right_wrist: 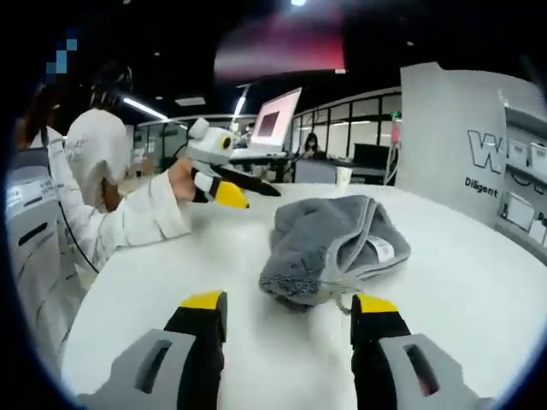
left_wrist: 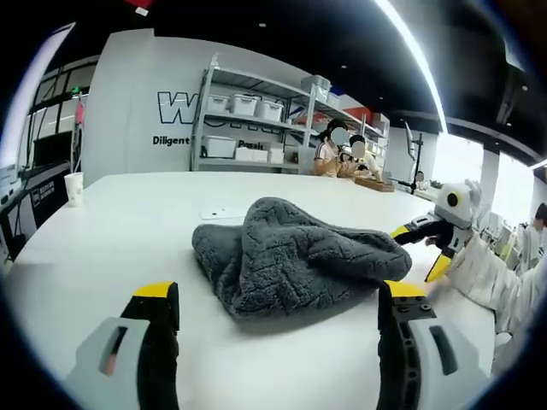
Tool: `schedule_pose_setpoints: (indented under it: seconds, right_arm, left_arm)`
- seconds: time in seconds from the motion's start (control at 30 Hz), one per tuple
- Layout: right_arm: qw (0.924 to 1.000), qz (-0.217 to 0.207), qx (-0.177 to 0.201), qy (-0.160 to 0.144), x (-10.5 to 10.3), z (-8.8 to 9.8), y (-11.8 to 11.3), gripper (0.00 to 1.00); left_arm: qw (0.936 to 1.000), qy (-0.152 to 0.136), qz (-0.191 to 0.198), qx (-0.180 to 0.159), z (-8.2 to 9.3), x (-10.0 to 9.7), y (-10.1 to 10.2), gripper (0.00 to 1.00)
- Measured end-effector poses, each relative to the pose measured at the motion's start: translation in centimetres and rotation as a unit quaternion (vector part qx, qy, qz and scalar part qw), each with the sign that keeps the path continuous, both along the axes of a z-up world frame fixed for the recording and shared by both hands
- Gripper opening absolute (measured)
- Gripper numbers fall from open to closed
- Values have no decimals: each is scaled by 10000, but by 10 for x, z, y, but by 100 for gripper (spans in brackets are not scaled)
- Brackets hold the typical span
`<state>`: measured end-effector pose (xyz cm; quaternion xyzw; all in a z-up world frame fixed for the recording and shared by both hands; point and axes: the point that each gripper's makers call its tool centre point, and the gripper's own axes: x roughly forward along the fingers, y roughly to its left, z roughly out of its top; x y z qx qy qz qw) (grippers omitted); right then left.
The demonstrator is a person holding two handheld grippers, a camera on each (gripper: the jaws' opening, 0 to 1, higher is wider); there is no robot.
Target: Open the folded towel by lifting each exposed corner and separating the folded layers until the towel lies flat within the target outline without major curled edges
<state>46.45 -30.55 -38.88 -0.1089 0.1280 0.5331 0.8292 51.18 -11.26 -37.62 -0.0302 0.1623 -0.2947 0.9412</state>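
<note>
Towel lies bunched on the white desk. Left hand-held gripper and right hand-held gripper wait just short of it, jaws wide apart, holding nothing.

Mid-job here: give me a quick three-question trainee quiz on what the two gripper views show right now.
1. True or false: the grey towel lies flat and fully opened on the white table.
2. The left gripper is: A open, short of the towel; B shut on the towel; C shut on a cup.
3. What is sewn at the towel's edge in the right gripper view?

Key: 1 false, it is bunched and folded. 2 A. 3 A white label.
</note>
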Motion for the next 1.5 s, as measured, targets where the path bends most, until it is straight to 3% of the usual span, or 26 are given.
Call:
schedule_pose_setpoints:
  seconds: [0.2,0.33,0.67,1.03,1.07,1.13,1.2,1.5]
  right_arm:
    - [9988,-489,22,9,14,-1,-15,90]
    - [9975,-713,12,5,20,-2,-23,99]
    - [9956,-928,-26,108,27,-7,-33,99]
    - [9964,-838,-61,91,24,-8,-29,99]
    - [9965,-835,-63,76,24,-8,-29,99]
    - [9966,-824,-58,65,24,-8,-29,99]
    - [9965,-834,-28,82,24,-8,-29,99]
    - [9964,-849,-23,55,25,-7,-28,99]
  left_arm:
    - [10000,5,-3,9,0,0,0,96]
    - [10000,4,-9,21,-1,0,-1,96]
    - [10000,19,-11,50,-2,0,-2,96]
    - [9998,-72,-73,141,1,-2,-5,96]
    - [9998,-87,-121,110,2,-4,-7,96]
    - [9989,-91,-280,-358,11,-7,-15,96]
    - [9981,-124,-342,-503,15,-8,-15,96]
    - [9998,-94,198,2,4,4,8,96]
